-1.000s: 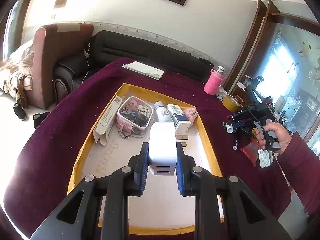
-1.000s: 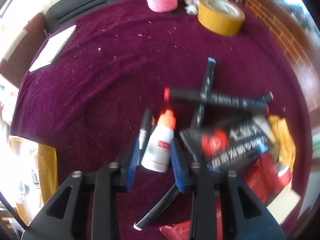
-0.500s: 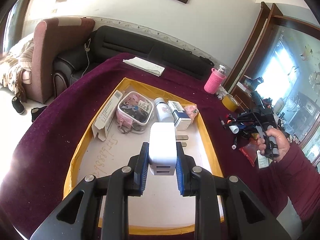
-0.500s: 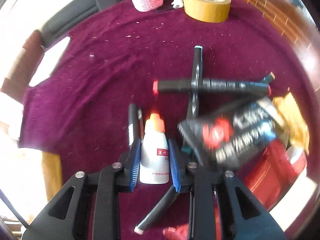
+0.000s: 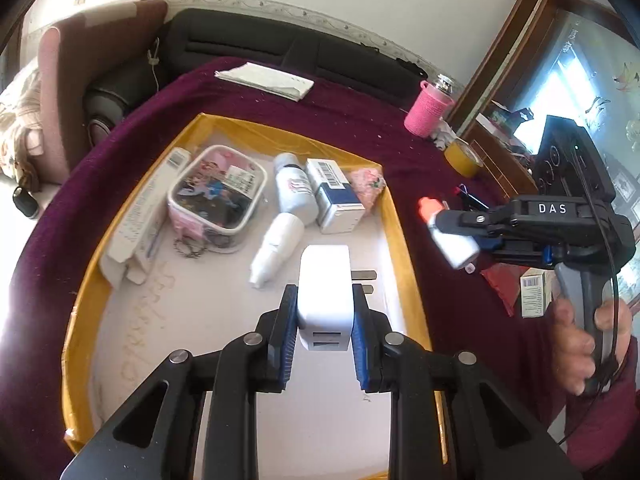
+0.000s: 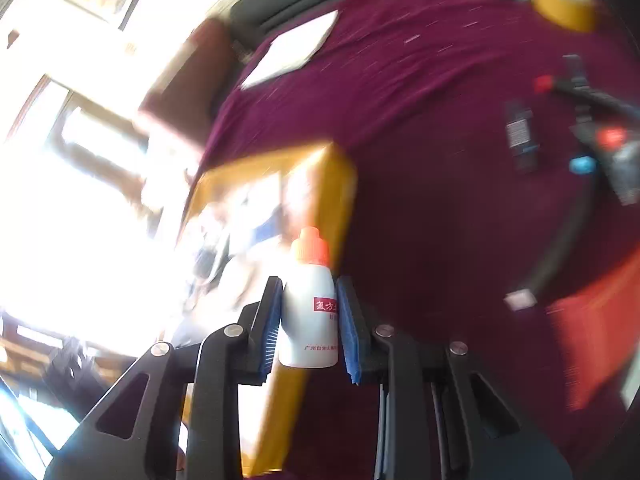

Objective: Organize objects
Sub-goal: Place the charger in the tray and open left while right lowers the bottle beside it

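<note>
- Maroon cloth covers the table, and the yellow-rimmed tray now sits lower and larger in the left wrist view than a second ago, with the wall picture gone from the top edge.
- Clamped between the left gripper pads is the white charger, held above the tray's pale floor exactly as before.
- A second ago the small white bottle with an orange cap lay on the cloth among the black markers; now the right gripper grips it by the body and carries it in the air over the tray's near yellow wall.
- From the left wrist view the same bottle hangs just right of the tray's right rim, off the cloth.
- Its jaws narrowed slightly early in that second and have since held steady on the bottle.
- "DAS" is printed in white on the right gripper's black body.
- Red-panel Chinese characters mark the bottle's label, too blurred to read.
- A barcode shows on the blue-and-white box in the tray; handwriting on the tray floor is illegible.
</note>
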The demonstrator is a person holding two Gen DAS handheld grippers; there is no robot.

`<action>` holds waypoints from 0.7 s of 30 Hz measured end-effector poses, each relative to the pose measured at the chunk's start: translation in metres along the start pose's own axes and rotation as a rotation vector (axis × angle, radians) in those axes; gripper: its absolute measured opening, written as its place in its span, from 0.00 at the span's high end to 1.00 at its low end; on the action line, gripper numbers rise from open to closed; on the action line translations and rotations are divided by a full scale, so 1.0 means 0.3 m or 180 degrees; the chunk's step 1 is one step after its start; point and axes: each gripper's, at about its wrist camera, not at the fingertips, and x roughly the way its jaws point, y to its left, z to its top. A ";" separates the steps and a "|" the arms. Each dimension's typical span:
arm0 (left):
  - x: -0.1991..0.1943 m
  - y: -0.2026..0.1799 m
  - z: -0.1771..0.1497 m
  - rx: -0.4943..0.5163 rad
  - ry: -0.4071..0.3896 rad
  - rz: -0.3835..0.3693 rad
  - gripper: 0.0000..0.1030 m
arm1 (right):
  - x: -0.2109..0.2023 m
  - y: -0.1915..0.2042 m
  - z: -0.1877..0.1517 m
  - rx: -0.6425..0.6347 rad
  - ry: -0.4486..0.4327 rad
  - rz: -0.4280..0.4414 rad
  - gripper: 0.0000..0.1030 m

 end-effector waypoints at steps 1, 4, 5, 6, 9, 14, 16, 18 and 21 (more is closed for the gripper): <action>0.026 -0.011 0.006 0.0013 0.0067 0.0021 0.80 | 0.032 0.028 -0.009 -0.0041 0.0059 0.0025 0.76; 0.109 -0.016 0.037 -0.0008 0.0227 0.0096 0.80 | 0.109 0.097 -0.023 -0.0123 0.0135 -0.0023 0.76; 0.136 -0.008 0.048 -0.0062 0.0283 0.0115 0.80 | 0.128 0.117 -0.020 -0.0166 0.0123 -0.0086 0.76; 0.163 0.007 0.061 -0.0152 0.0331 0.0110 0.81 | 0.145 0.134 -0.016 -0.0216 0.0108 -0.0185 0.76; 0.205 0.048 0.082 -0.0420 0.0412 0.0023 0.81 | 0.185 0.169 -0.009 -0.0326 0.0087 -0.0459 0.76; 0.219 0.071 0.080 -0.0593 0.0455 -0.0027 0.70 | 0.198 0.192 -0.026 -0.0532 0.0037 -0.0808 0.76; 0.209 0.078 0.075 -0.0650 0.0388 -0.0079 0.58 | 0.205 0.200 -0.036 -0.0614 0.0029 -0.0935 0.76; 0.198 0.085 0.073 -0.0699 0.0314 -0.0066 0.52 | 0.201 0.202 -0.049 -0.0644 -0.0014 -0.1001 0.75; 0.200 0.084 0.074 -0.0694 0.0290 -0.0046 0.51 | 0.169 0.195 -0.046 -0.0617 -0.0140 -0.1000 0.72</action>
